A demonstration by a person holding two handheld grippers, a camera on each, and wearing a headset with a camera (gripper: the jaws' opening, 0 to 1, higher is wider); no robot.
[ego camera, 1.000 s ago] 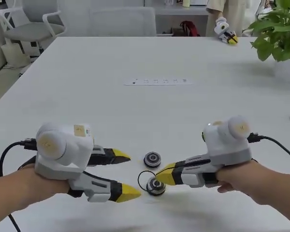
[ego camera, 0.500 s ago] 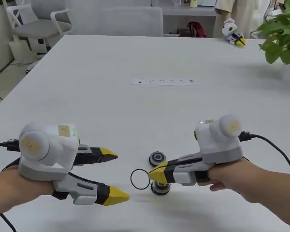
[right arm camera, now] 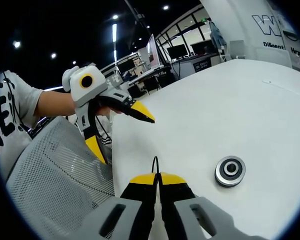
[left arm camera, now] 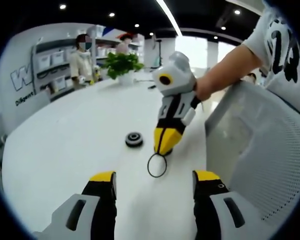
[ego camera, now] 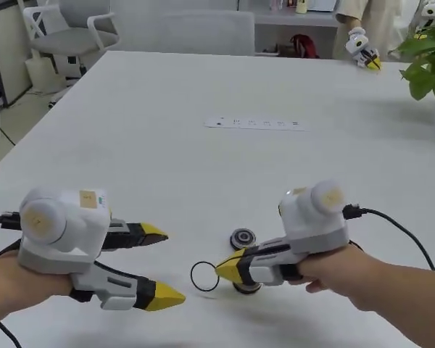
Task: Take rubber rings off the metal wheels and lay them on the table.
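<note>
My right gripper [ego camera: 225, 270] is shut on a thin black rubber ring [ego camera: 204, 276], which hangs from its yellow tips just above or on the white table [ego camera: 203, 167]. From the right gripper view the ring [right arm camera: 155, 164] is edge-on between the shut tips [right arm camera: 157, 178]. One metal wheel [ego camera: 243, 238] lies bare beyond the gripper, and a second wheel [ego camera: 248, 288] is half hidden under it. My left gripper [ego camera: 165, 264] stands open to the left, holding nothing. The left gripper view has the ring [left arm camera: 157, 165] between my open tips [left arm camera: 155, 176], plus the right gripper [left arm camera: 164, 145] and a wheel [left arm camera: 134, 139].
A flat strip with sockets [ego camera: 254, 123] lies mid-table. A green plant [ego camera: 431, 65] stands at the far right, and another gripper [ego camera: 364, 49] rests at the far edge near a person. An office chair [ego camera: 72, 29] stands beyond the far left corner.
The right gripper has drawn the ring leftwards, away from the near wheel. The left gripper has shifted a little left, and the head camera has moved.
</note>
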